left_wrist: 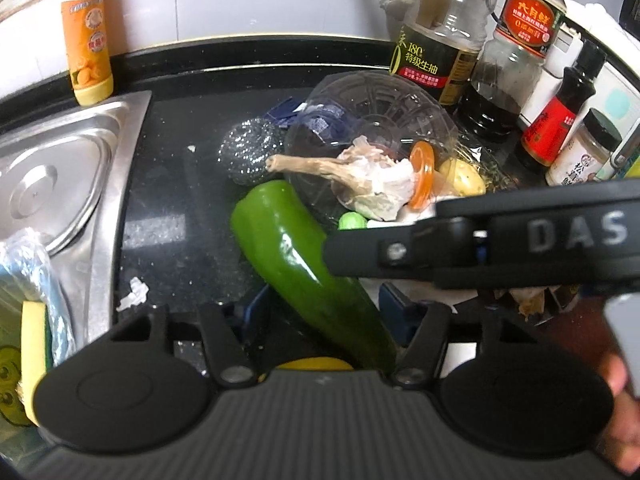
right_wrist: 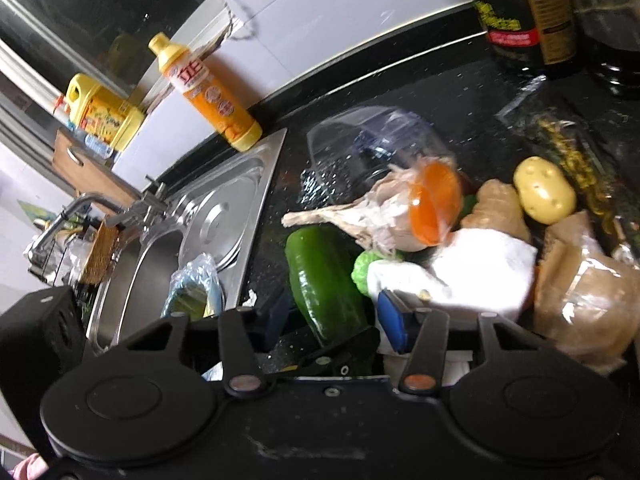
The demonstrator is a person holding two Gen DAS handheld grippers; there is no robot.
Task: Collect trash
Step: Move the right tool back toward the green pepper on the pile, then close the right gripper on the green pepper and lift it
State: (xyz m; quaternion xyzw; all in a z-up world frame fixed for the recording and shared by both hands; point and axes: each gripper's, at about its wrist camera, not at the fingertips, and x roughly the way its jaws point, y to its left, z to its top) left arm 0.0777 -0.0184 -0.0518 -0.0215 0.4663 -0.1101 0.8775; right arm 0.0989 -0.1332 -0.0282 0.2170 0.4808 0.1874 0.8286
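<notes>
An empty clear plastic bottle point(left_wrist: 372, 120) with an orange cap point(left_wrist: 422, 176) lies on the black counter; it also shows in the right wrist view point(right_wrist: 368, 144). A garlic bulb point(left_wrist: 372, 180) rests against it, and crumpled white tissue point(right_wrist: 472, 276) lies beside a green pepper point(left_wrist: 296, 256). My left gripper point(left_wrist: 324, 308) is open, its blue fingers on either side of the pepper. My right gripper point(right_wrist: 332, 312) is open, with its right blue finger point(right_wrist: 394, 320) at the tissue's edge and the pepper between its fingers. The right gripper's body crosses the left wrist view point(left_wrist: 480, 248).
A steel sink point(left_wrist: 60, 168) lies to the left with a sponge and plastic bag in it. A steel scourer point(left_wrist: 250, 152), potato point(right_wrist: 544, 190), ginger point(right_wrist: 500, 208), brown wrapped packet point(right_wrist: 588, 300) and paper scrap point(left_wrist: 134, 294) lie around. Sauce bottles point(left_wrist: 512, 52) and an orange detergent bottle point(left_wrist: 86, 32) stand at the back.
</notes>
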